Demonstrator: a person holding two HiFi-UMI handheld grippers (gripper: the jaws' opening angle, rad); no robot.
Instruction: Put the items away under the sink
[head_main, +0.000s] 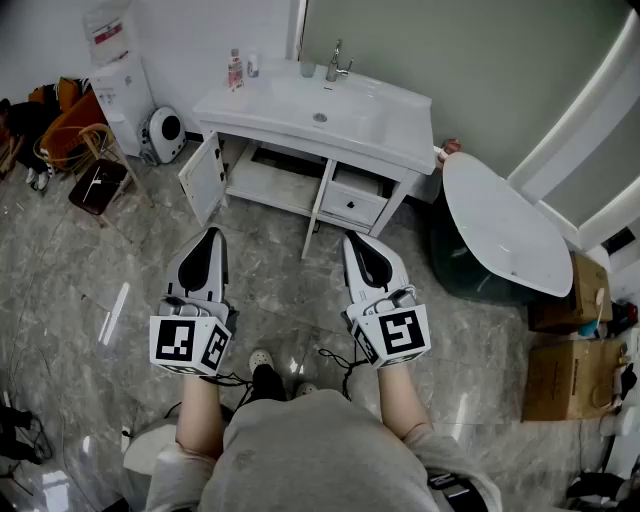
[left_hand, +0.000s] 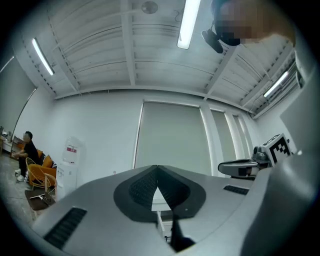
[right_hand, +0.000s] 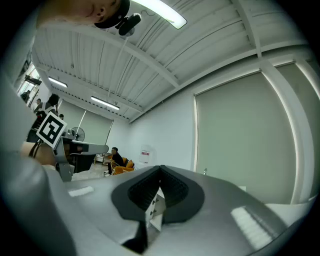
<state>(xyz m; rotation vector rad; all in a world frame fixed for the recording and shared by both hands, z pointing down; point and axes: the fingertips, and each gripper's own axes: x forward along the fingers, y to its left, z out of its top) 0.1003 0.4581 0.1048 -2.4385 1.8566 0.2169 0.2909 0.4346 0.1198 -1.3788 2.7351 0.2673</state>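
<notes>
The white sink cabinet stands ahead of me, its left door swung open on a bare shelf. On the countertop's back left stand a pink bottle and a small bottle; a cup sits beside the faucet. My left gripper and right gripper are held side by side over the floor, well short of the cabinet, both pointing toward it. Each is shut with nothing between its jaws, as the left gripper and right gripper views show.
A round white table with a dark bin under it stands to the right, with cardboard boxes beyond. At left are a water dispenser, a white round appliance, an orange chair and a stool. A person sits far off.
</notes>
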